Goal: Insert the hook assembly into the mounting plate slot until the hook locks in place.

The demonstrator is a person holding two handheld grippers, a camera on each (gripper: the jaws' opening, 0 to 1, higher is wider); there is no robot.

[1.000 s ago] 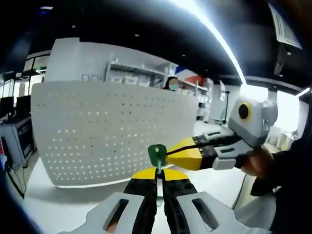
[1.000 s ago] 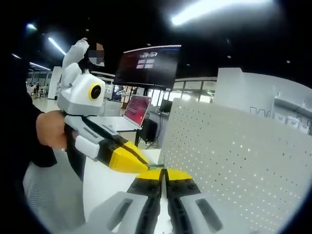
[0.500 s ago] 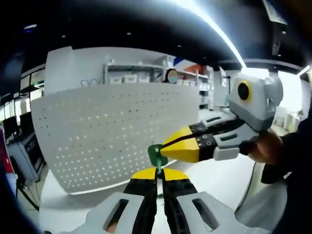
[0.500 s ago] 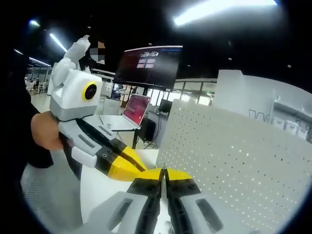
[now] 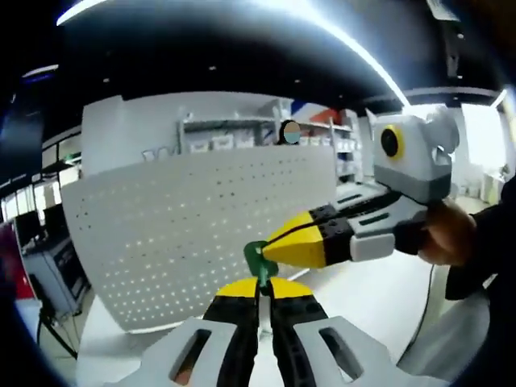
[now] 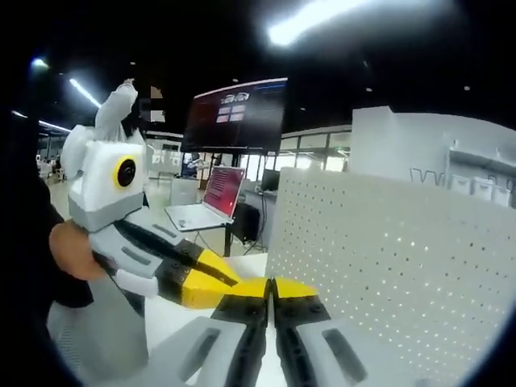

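**Pegboard ahead, green hook pinched at the tips**

Dark ceiling with bright strip lights overhead, and I'm looking at a white perforated mounting plate (image 5: 201,234) standing upright on a pale tabletop (image 5: 379,298), spanning the middle of the left gripper view. At centre, just above my left gripper (image 5: 264,284), sits the hook assembly (image 5: 256,260): a small glossy green piece, its lower stem caught between the yellow-tipped jaws, which are pressed together on it. From the right the other gripper's yellow nose comes in and touches the green piece; a hand (image 5: 447,234) grips its handle.

Over to the right gripper view: my right gripper (image 6: 272,284) has jaws drawn tight, and whether anything sits between them I cannot tell; the hook is hidden here. The plate fills the right half, a laptop (image 6: 216,197) and a dark screen (image 6: 238,117) sit centre-left. Shelving behind the plate is blurred.
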